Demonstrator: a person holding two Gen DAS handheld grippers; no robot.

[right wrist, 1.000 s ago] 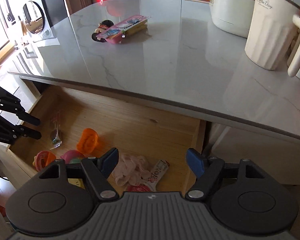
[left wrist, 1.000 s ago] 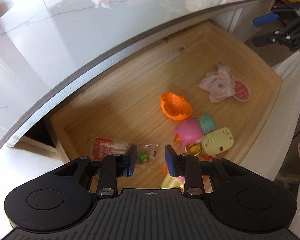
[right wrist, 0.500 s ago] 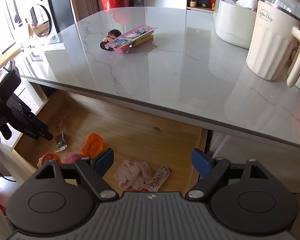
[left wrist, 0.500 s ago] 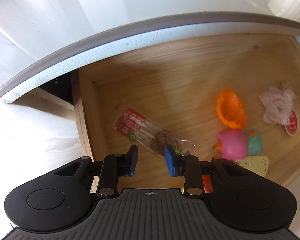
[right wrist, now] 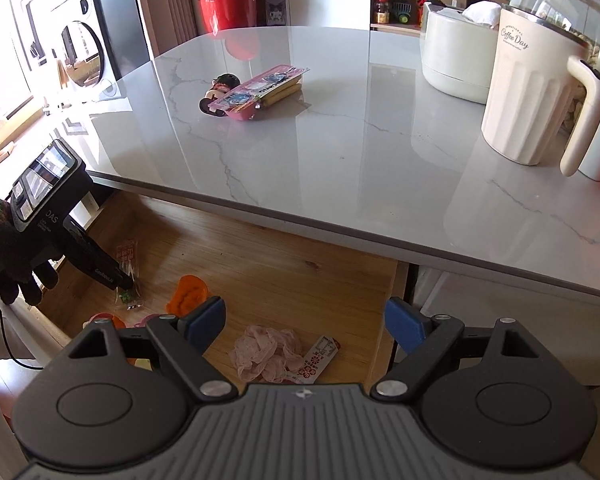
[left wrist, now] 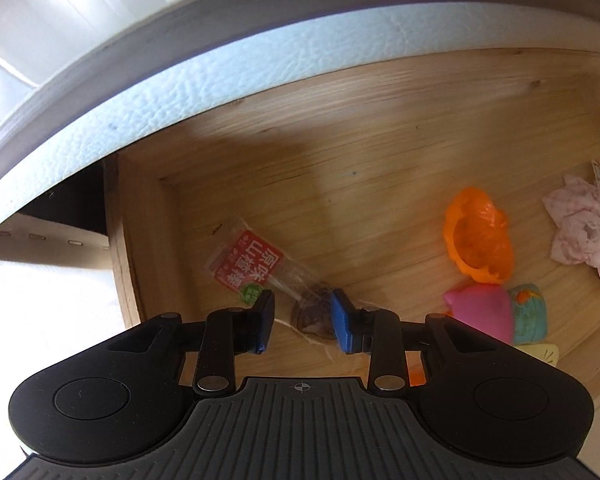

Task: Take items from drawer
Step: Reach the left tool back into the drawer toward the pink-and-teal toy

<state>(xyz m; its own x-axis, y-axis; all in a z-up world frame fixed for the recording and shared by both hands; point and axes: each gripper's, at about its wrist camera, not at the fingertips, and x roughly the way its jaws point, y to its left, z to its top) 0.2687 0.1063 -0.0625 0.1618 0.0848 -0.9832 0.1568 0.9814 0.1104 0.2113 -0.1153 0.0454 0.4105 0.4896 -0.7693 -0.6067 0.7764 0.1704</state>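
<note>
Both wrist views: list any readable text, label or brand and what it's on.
"Coffee Day" on the cream jug; the small line above it is too small to read.
"原味山楂條" on the red label of the clear snack packet; its green sticker is unreadable.
"DAS" on the left tongs' black body, seen in the right wrist view.
Red-and-white sachet and pink packet on the counter: print too blurred to read.

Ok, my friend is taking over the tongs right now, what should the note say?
Left tongs: opening, down in the drawer, straddling the clear snack packet, not gripping.
Right tongs: open, empty, above the pink scrunchie.
Done: a doll and a pink pack lie on the counter.
Left: snack packet, orange toy, pink toy, scrunchie, red-and-white sachet.
</note>
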